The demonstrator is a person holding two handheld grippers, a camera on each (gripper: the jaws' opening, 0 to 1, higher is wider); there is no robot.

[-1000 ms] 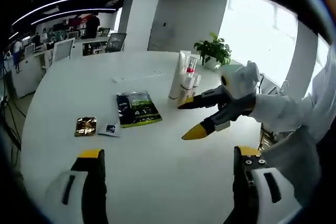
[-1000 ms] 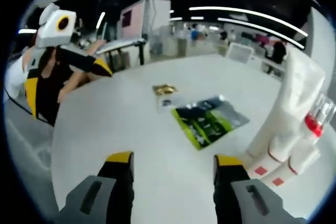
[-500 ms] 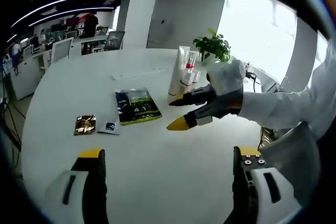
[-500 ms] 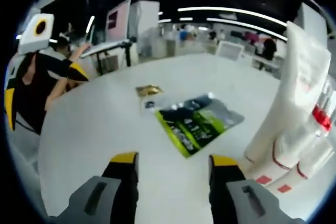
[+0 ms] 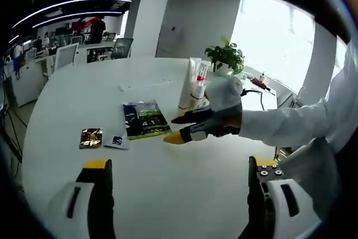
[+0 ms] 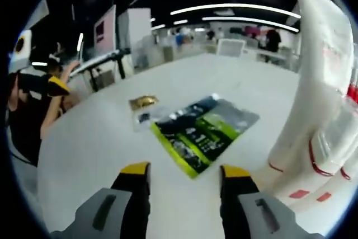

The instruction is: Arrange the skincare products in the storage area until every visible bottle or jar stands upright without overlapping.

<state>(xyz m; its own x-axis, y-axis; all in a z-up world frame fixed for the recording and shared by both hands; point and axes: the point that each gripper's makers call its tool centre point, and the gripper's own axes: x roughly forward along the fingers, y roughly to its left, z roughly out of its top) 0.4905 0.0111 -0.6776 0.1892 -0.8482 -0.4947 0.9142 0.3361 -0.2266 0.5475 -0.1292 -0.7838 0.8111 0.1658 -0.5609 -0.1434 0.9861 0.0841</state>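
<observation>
**Both hand-held grippers open over the white surface, tubes standing at the far side**

Biggest thing here is the round white surface [image 5: 67,121], mostly bare. Next up, the right hand-held gripper [image 5: 180,129] reaches in from the right of the left gripper view on a white sleeve [image 5: 285,124], yellow tips parted, nothing between them, hovering just past the dark sachet. In its own view [image 6: 183,172] the jaws sit apart with bare surface between. The left hand-held gripper [image 5: 179,166] is wide open too, holding nothing, low over the near part of the surface.

The skincare tubes [image 5: 193,85] stand upright in a tight cluster near the far edge, a red-capped one among them. In the right gripper view they [image 6: 313,121] loom close on the right, touching each other, white with red bands.

The dark green sachet [image 5: 144,118] lies flat mid-surface, also seen here [image 6: 201,130]. Left of it, a small white packet [image 5: 116,139] and a gold foil packet [image 5: 91,136], side by side, both flat.

A potted plant [image 5: 225,57] sits behind the tubes
</observation>
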